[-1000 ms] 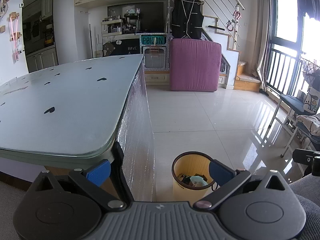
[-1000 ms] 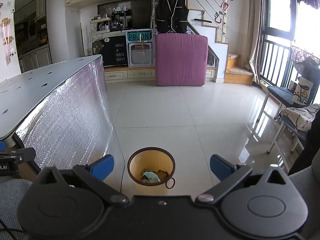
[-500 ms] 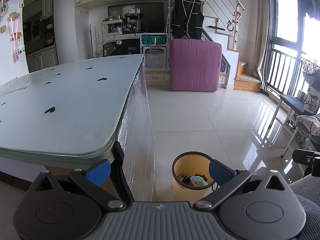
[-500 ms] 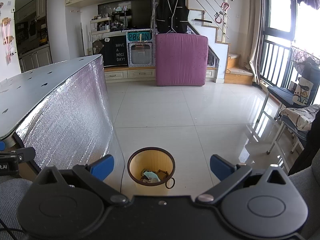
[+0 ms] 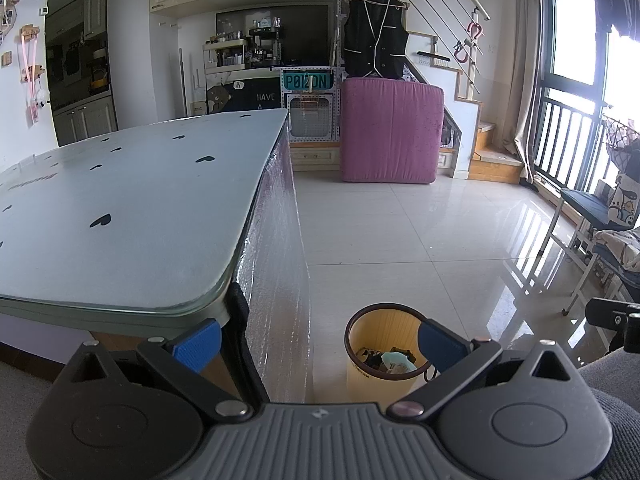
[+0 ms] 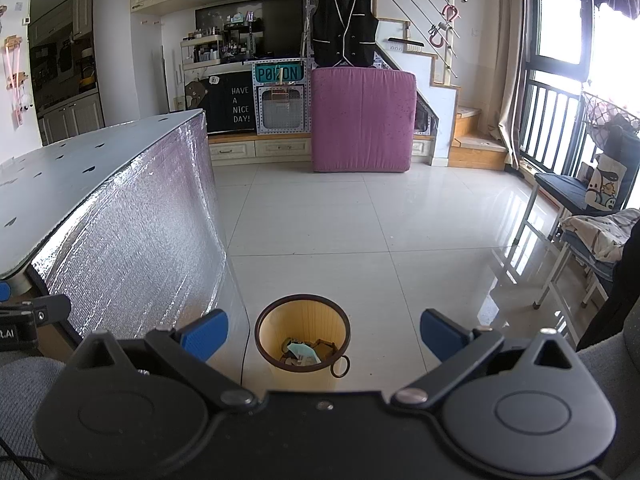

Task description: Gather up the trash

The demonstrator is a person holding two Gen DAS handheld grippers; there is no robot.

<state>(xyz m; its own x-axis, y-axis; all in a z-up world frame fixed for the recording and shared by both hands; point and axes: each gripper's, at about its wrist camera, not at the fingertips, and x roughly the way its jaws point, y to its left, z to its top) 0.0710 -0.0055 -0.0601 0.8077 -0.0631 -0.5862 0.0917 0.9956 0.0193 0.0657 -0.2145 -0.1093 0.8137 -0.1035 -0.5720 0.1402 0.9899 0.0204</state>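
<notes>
A yellow waste bin with a dark rim stands on the tiled floor beside the table's near corner; it holds several scraps, a pale green one on top. In the right wrist view the bin sits between the fingers, below them, with the same scrap inside. My left gripper hangs open with nothing between its blue pads, its right pad overlapping the bin's rim in the image. My right gripper is open and holds nothing, above the bin.
A glass-topped table with heart marks and a foil-wrapped side fills the left. A pink mattress leans at the far wall by stairs. A folding chair with cloth stands right. Glossy tiled floor lies ahead.
</notes>
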